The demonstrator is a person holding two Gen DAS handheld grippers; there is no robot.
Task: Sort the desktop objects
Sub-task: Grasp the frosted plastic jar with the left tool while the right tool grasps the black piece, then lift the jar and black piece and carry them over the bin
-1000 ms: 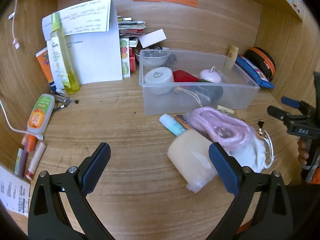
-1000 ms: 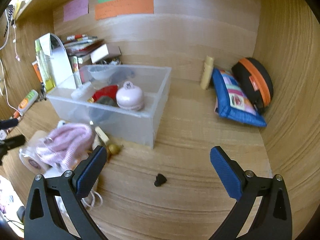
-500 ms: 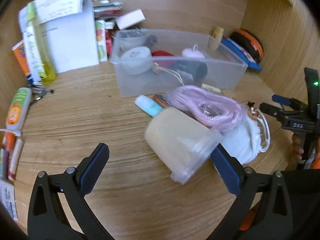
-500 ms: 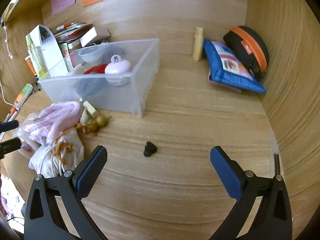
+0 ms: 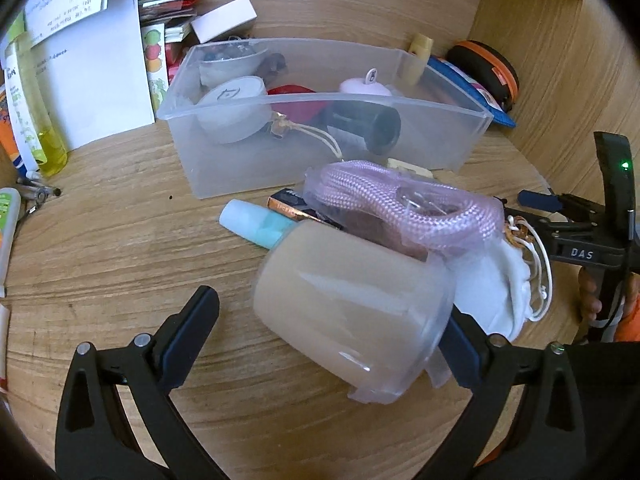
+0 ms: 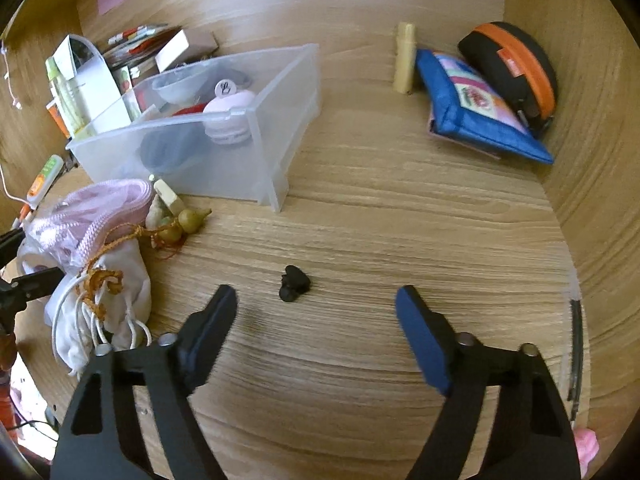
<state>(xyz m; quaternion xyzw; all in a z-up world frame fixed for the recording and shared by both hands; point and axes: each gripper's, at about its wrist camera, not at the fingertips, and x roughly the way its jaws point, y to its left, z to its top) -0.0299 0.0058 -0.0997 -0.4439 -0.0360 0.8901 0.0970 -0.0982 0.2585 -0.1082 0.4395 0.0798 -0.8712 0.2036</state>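
Note:
My left gripper [image 5: 332, 320] is open around a beige roll in clear wrap [image 5: 352, 316]; its right side lies against my right finger, and the left finger stands apart. Behind it lie a bagged pink cord [image 5: 404, 204], a teal tube [image 5: 256, 226] and a white drawstring pouch [image 5: 496, 292]. My right gripper [image 6: 316, 304] is open just above the desk, with a small black object [image 6: 294, 282] lying slightly ahead of the fingertips. The clear bin [image 6: 224, 148] holds several items; it also shows in the left wrist view [image 5: 320, 136].
A blue pouch [image 6: 472, 108], a black and orange case [image 6: 516, 64] and a cream tube [image 6: 404, 60] stand at the back right. Papers [image 5: 92, 60], a yellow bottle [image 5: 36, 120] and a white box [image 5: 224, 20] are at the back left. Wooden walls close in behind and at the right.
My left gripper has moved forward until the beige roll sits between its fingers. My right gripper has dropped and moved in on the small black object. Both stay open.

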